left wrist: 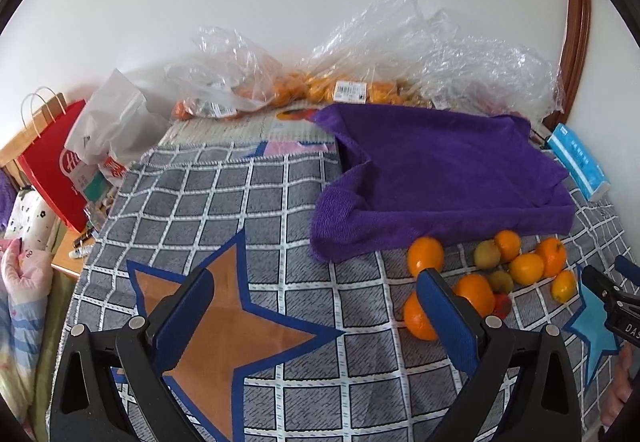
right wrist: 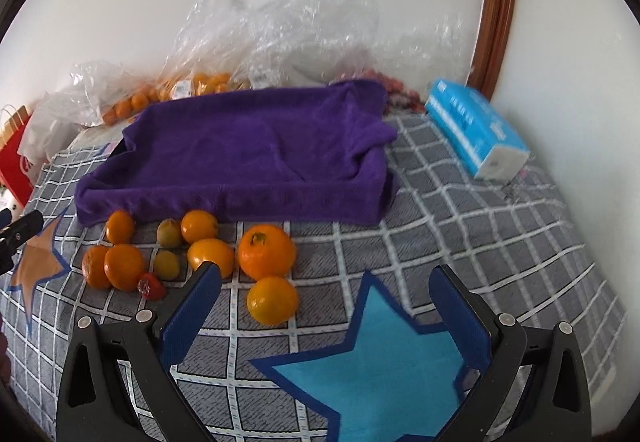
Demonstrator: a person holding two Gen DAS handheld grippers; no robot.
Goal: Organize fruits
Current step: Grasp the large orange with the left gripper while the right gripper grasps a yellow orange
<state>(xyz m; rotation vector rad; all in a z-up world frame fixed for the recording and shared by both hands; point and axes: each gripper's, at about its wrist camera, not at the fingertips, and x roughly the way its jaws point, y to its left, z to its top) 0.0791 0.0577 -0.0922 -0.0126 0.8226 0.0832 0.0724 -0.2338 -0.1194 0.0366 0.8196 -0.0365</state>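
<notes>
both grippers wide open, empty | fruits (right wrist: 192,254) front-left of right gripper (right wrist: 324,306)

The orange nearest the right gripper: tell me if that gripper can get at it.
Probably yes: the right gripper is open, the orange lies apart from the others, nothing between.
</notes>
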